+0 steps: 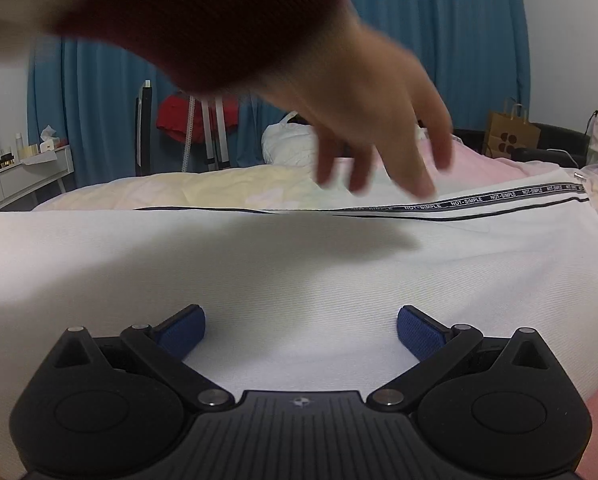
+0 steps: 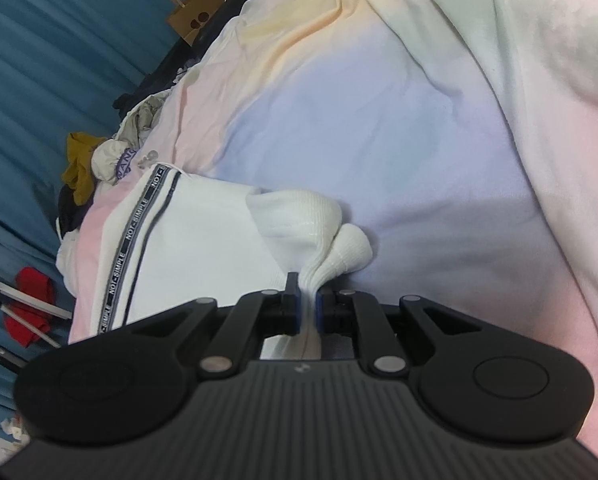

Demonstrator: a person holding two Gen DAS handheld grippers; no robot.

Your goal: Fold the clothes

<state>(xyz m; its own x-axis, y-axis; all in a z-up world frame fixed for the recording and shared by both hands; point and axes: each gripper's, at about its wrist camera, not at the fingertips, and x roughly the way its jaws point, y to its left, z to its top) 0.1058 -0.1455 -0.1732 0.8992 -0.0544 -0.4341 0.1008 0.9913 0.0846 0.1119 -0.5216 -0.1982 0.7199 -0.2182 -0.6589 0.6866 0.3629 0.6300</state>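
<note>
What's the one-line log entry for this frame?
left hand-held gripper: open over white garment | right hand-held gripper: shut on cuff | bare hand above

"NOT-SIMPLE" along garment's stripe [image 2: 127,240]; elsewhere perhaps "WANG"

A bed [image 2: 399,128] carries everything here, covered by a soft pastel quilt [image 1: 203,190] shaded in pink, pale yellow and lavender, rumpled into broad folds. A white garment [image 1: 259,264] lies spread flat directly on the quilt; a black band printed with repeating "NOT-SIMPLE" lettering [image 1: 495,196] runs along it beside a thin dark stripe. One ribbed white end of it [image 2: 323,224] is bunched up off the quilt. At the bed's far edge sits a heap of other clothes [image 2: 99,160], mustard, white and dark. A puffy white bundle [image 1: 289,146] rests farther back.
</note>
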